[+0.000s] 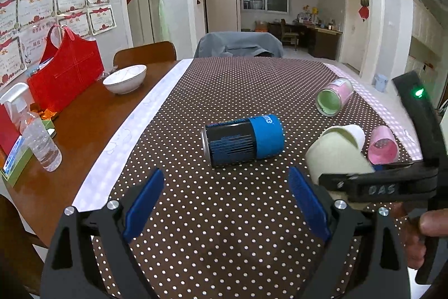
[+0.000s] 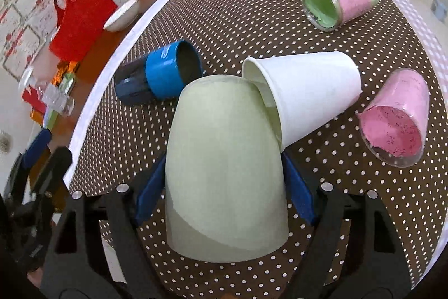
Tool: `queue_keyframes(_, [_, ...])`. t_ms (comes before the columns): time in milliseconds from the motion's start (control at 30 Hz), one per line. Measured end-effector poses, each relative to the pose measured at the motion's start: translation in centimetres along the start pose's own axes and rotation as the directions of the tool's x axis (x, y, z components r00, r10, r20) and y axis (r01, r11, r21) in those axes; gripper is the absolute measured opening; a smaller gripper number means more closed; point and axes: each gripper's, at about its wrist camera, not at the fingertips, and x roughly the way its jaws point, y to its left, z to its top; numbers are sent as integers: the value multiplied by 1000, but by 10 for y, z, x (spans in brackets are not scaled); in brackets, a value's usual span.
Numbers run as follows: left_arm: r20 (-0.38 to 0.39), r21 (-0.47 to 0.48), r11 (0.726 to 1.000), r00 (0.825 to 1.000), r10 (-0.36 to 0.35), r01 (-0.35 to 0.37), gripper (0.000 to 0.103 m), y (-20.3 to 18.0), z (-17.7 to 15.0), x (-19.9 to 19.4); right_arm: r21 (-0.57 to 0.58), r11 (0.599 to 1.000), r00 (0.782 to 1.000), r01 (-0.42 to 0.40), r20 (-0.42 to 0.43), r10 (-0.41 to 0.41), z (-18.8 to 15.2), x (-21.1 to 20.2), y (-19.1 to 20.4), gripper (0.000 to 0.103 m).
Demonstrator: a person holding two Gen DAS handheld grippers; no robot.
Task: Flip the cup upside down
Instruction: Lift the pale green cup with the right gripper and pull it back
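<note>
My right gripper is shut on a pale green cup, its blue pads against both sides; the cup is held above the dotted cloth with its closed base pointing away and up. The same cup shows in the left wrist view at right, held by the black right gripper. A white paper cup lies on its side just behind it. My left gripper is open and empty, low over the cloth, in front of a black and blue cup lying on its side.
A pink cup and a pink-and-green cup lie on their sides on the brown dotted tablecloth. On the bare wood at left stand a white bowl, a red bag and a spray bottle.
</note>
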Motion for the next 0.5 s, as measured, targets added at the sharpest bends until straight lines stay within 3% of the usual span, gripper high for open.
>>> queue_keyframes(400, [15, -7, 1000, 1000, -6, 6, 89, 5, -20, -13, -92, 992, 995, 83, -48, -88, -5, 6, 25, 78])
queue_keyframes(500, [26, -2, 1000, 1000, -5, 5, 89, 5, -21, -19, -86, 994, 997, 67, -36, -70, -9, 2, 26, 77])
